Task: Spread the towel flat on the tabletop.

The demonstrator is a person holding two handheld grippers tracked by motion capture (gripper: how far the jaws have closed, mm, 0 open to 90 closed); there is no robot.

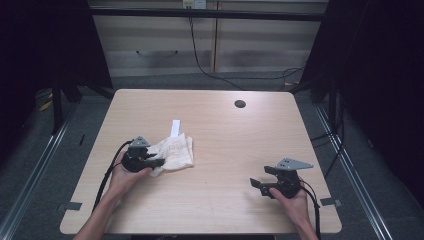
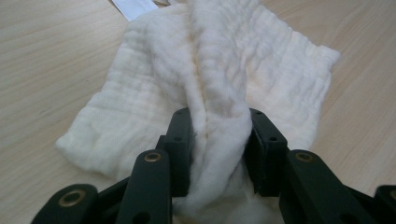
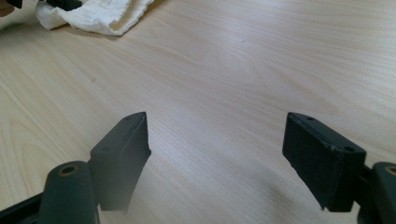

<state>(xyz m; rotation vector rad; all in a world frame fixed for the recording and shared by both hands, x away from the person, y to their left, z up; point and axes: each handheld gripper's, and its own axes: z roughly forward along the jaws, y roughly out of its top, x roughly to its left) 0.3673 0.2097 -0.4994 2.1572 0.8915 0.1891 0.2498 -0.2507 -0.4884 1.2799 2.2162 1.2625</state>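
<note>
Light wood table (image 1: 225, 150) carries one crumpled white muslin cloth (image 1: 172, 152), left of centre, with a white paper strip (image 1: 174, 128) at its far edge, probably touching or tucked under it. Cloth looks light, soft, floppy and not slippery; it will bunch and drape when lifted, nothing fragile. Best hold is a gathered fold or a hem corner, not the flat middle. Left gripper (image 2: 217, 140) sits at the cloth's near edge, jaws partly closed with a raised ridge of fabric pinched between the pads. Right gripper (image 3: 215, 154) rests near the right front of the table, well apart from the cloth, jaws wide and empty.
</note>
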